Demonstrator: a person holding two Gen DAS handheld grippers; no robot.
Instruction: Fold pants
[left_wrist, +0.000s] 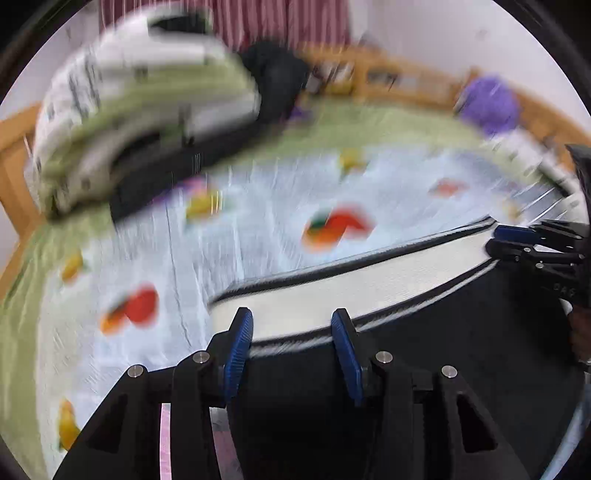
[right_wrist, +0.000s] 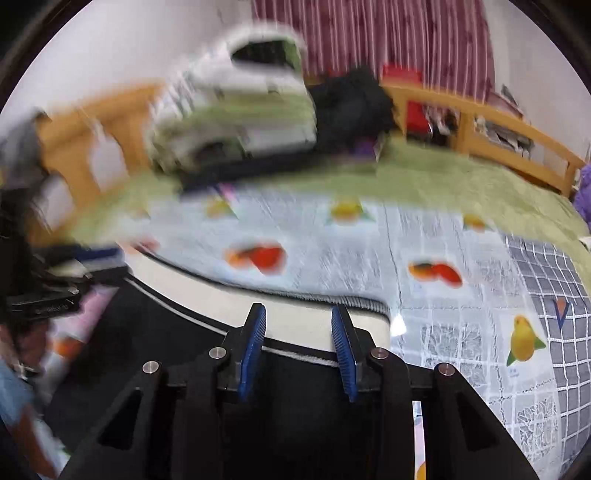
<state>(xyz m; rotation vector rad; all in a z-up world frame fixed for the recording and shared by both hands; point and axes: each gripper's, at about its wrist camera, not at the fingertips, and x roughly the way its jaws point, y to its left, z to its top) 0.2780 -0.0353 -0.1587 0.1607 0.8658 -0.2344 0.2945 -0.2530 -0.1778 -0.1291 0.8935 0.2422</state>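
Black pants (left_wrist: 461, 332) with a white, black-striped waistband (left_wrist: 369, 288) lie on a fruit-print mat on the bed. My left gripper (left_wrist: 291, 325) is open, its blue pads either side of the waistband's left end. My right gripper (right_wrist: 299, 321) is open over the waistband's right end (right_wrist: 295, 317), with black cloth (right_wrist: 155, 332) to its left. Each gripper shows at the edge of the other's view: the right one (left_wrist: 524, 243), the left one (right_wrist: 74, 266). Both views are blurred by motion.
The light fruit-print mat (left_wrist: 258, 221) covers a green bedspread (right_wrist: 443, 181). Folded bedding (left_wrist: 147, 110) and a dark bundle (left_wrist: 277, 81) are stacked at the far side. A wooden bed rail (right_wrist: 517, 129), a purple object (left_wrist: 487, 103) and striped curtains (right_wrist: 388, 37) lie beyond.
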